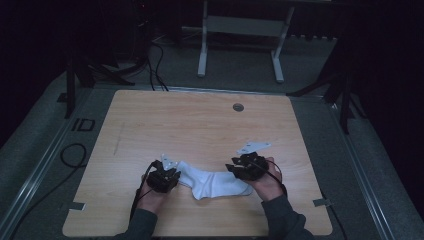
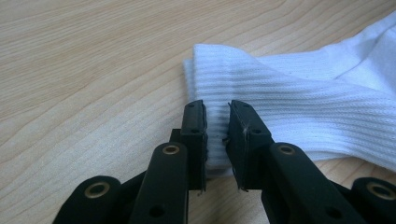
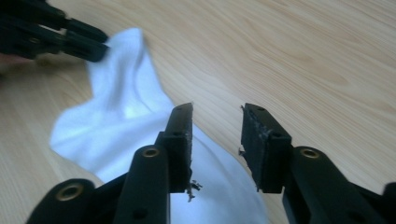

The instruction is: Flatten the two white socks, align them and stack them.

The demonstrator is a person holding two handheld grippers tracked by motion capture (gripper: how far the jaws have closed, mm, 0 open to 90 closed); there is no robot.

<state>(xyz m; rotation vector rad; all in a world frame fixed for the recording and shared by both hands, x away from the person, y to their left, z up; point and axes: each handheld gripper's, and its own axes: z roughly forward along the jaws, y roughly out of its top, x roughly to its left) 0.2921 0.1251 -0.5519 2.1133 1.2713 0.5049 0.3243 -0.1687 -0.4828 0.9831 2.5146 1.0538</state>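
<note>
Dark floor and the legs of a stand surround our light wooden worktop (image 1: 200, 120), which has a small round hole near its far edge. On the near half of the worktop lies a white sock (image 1: 212, 182), stretched between our two hands. Our left tool (image 2: 217, 126) is clenched on the ribbed cuff of the sock, and the fabric sits pressed between its two black jaws. Our right tool (image 3: 215, 128) is released; its jaws stand apart just above the toe end of the sock and press on nothing.
</note>
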